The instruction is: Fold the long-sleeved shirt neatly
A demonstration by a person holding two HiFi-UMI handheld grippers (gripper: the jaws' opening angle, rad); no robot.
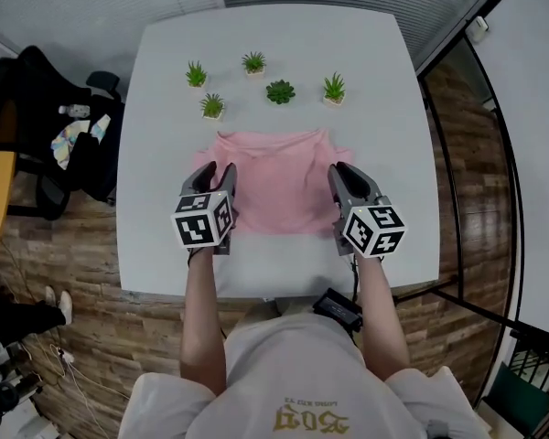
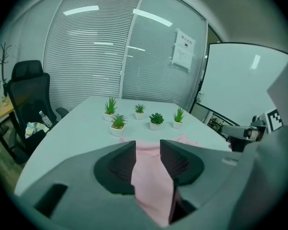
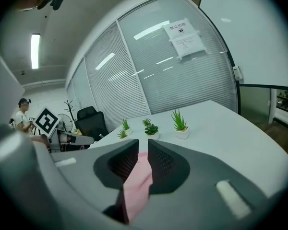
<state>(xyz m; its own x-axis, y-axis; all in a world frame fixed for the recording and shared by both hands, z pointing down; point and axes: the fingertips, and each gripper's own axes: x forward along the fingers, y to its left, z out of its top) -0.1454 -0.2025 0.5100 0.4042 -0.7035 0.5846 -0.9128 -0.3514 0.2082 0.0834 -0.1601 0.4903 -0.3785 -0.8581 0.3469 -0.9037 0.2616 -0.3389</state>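
The pink long-sleeved shirt [image 1: 279, 186] lies flat on the white table [image 1: 165, 154], towards its near edge. The left gripper [image 1: 218, 170] is clamped on the shirt's near left corner, with fabric filling the gap between its jaws. The right gripper [image 1: 341, 172] is clamped on the near right corner, jaws nearly together. Beyond the shirt stand five small pots [image 1: 212, 113], each containing one green plant.

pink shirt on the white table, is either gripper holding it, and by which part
Both hold the pink long-sleeved fabric shirt: the left gripper pinches its near edge at the left corner, the right gripper at the right corner.
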